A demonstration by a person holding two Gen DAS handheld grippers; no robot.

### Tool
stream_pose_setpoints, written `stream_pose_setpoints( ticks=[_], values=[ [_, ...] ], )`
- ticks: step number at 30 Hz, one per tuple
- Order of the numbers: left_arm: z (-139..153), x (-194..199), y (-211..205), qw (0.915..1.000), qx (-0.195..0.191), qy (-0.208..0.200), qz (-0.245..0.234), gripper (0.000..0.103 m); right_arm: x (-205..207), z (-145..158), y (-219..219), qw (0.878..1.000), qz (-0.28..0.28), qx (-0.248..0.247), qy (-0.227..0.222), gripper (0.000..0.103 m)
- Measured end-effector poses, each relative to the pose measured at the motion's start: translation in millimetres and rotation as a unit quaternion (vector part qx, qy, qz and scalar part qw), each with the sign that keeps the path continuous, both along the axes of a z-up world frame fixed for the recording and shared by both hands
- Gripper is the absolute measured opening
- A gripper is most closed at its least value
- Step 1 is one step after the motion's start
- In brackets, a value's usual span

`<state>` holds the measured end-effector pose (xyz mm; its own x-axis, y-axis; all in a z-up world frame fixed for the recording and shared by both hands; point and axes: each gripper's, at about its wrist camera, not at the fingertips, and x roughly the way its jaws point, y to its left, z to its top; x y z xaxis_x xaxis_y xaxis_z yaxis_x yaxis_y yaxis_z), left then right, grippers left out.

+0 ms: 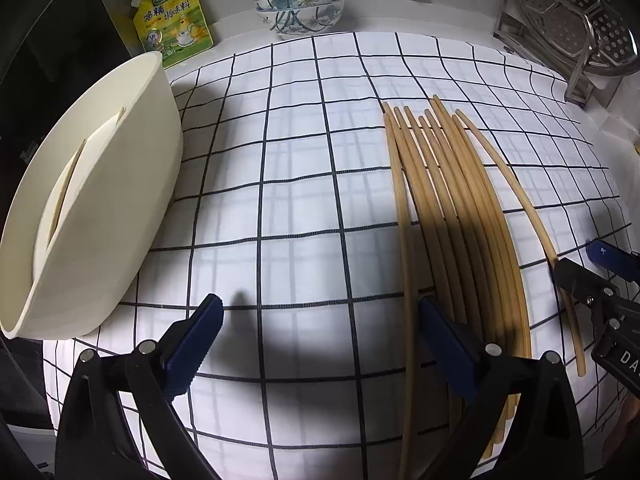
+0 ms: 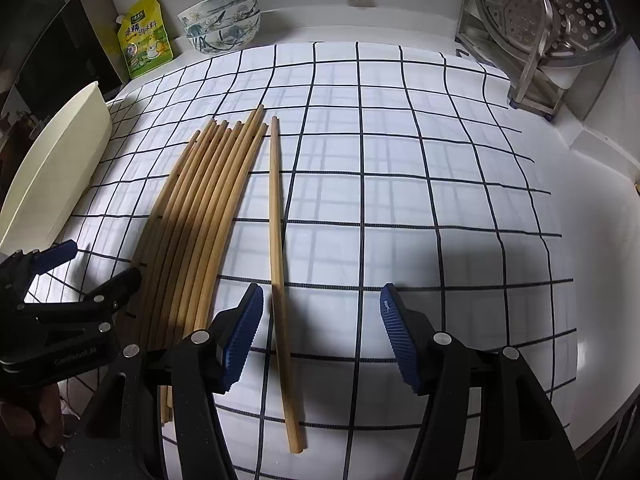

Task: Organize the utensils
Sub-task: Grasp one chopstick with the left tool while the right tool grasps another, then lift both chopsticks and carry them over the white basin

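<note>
**Chopstick sorting: both grippers lined up, nothing picked yet**

So here's where it stands. A bunch of wooden chopsticks (image 2: 200,216) lies fanned out on the checked cloth (image 2: 400,160) covering the tabletop, and one loose chopstick (image 2: 278,280) sits just to the right of that bunch, slightly apart from it. Left of the bunch is the cream holder (image 1: 120,184), tipped on its side, with what looks like a chopstick or two already inside.

The right gripper (image 2: 320,332) hangs over the loose chopstick with its fingers spread wide; the stick runs between them, close to the left finger (image 2: 240,336), but nothing is pressing on it. The left gripper (image 1: 320,344) is also wide open and empty, its right finger sitting over the near end of the bunch.

My read: this is the pick-up stage for the next chopstick. Next move probably means lowering the right gripper, centring it on that loose stick, squeezing, then carrying it across the bunch to the holder. Thin round stick on cloth, so it could roll out.
</note>
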<state>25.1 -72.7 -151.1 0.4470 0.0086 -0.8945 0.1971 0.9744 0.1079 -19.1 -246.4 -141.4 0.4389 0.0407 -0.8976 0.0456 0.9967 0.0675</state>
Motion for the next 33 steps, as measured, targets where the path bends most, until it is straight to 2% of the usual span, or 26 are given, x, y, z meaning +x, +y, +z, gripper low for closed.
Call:
stream_pose_setpoints(
  ticks=[5,7,8,10,12,13,14,15,16,18,22,25,33],
  values=[
    [0,9,-1,0.9999,-0.004,-0.006,0.010,0.096,6,-5,0,1.000,0.005,-0.015,-0.002,0.058],
    [1,9,-4,0.9999,0.001,-0.013,0.009,0.093,8,-6,5,0.999,0.015,-0.031,-0.007,0.058],
    [2,8,-5,0.9999,0.000,-0.015,0.007,0.089,9,-6,7,0.999,0.021,-0.034,-0.010,0.058],
    [4,9,-8,0.9998,-0.009,-0.015,0.000,0.078,10,-6,12,0.999,0.031,-0.041,-0.014,0.058],
    [6,8,-12,0.9996,-0.020,-0.013,-0.012,0.056,11,-5,17,0.998,0.040,-0.042,-0.017,0.049],
    [7,7,-16,0.9994,-0.025,-0.010,-0.023,0.041,11,-5,19,0.998,0.048,-0.034,-0.019,0.039],
    [8,7,-18,0.9991,-0.028,-0.008,-0.031,0.033,12,-5,21,0.998,0.052,-0.030,-0.020,0.031],
    [8,6,-21,0.9988,-0.029,-0.004,-0.039,0.016,13,-4,24,0.998,0.058,-0.030,-0.021,0.025],
    [9,7,-24,0.9985,-0.031,0.000,-0.045,0.009,13,-4,26,0.997,0.062,-0.030,-0.021,0.007],
    [9,7,-25,0.9983,-0.032,0.003,-0.049,0.007,14,-3,28,0.998,0.061,-0.026,-0.018,0.006],
    [12,10,-17,0.9978,-0.045,0.016,-0.047,0.007,15,1,19,0.999,0.042,0.022,-0.007,0.006],
    [24,13,-9,0.9973,-0.057,0.012,-0.044,0.007,13,14,17,0.999,0.034,0.039,-0.016,0.006],
    [90,21,28,0.9964,-0.051,-0.064,-0.023,0.007,24,71,47,0.995,0.049,0.057,-0.066,0.006]
  ],
)
